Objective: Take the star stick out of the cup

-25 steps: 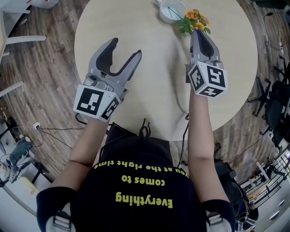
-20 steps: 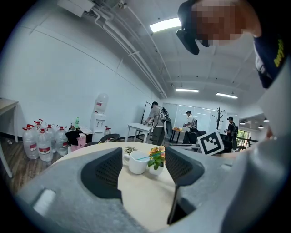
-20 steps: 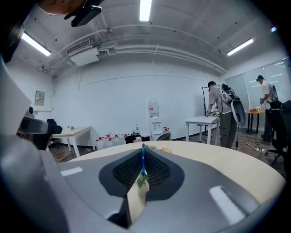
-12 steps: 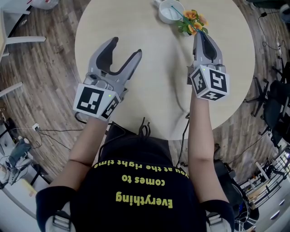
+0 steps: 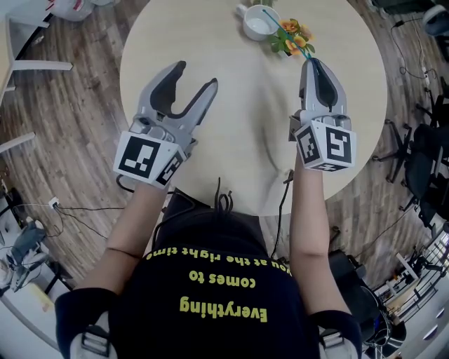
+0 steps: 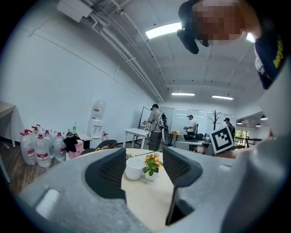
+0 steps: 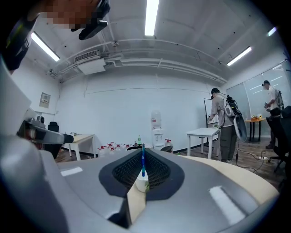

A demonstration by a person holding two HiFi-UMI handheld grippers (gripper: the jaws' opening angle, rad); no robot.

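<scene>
A white cup [image 5: 260, 21] stands at the far side of the round table, and the thin blue-green star stick [image 5: 272, 19] leans out of it toward a small pot of orange flowers [image 5: 292, 38]. My right gripper [image 5: 313, 64] is shut and holds nothing; it hovers just short of the flowers, to their right. Through the slit between its jaws I see the cup [image 7: 141, 183] and the stick [image 7: 142, 164]. My left gripper [image 5: 194, 76] hangs over the table's left part. Its jaws are closing, still wide, with nothing between them. They frame the cup [image 6: 134, 168] and the flowers [image 6: 152, 164] farther off.
The beige table [image 5: 224, 126] ends just ahead of the person's body, and a black cable [image 5: 284, 186] hangs over that edge. Around it are wooden floor, office chairs [image 5: 424, 168] at the right, and clutter at the left. Water bottles [image 6: 38, 148] and standing people [image 6: 157, 125] are far behind.
My right gripper has drawn back from the flowers toward the person and slightly right. The left gripper has stayed in place. Cup, stick and flowers are unmoved on the table.
</scene>
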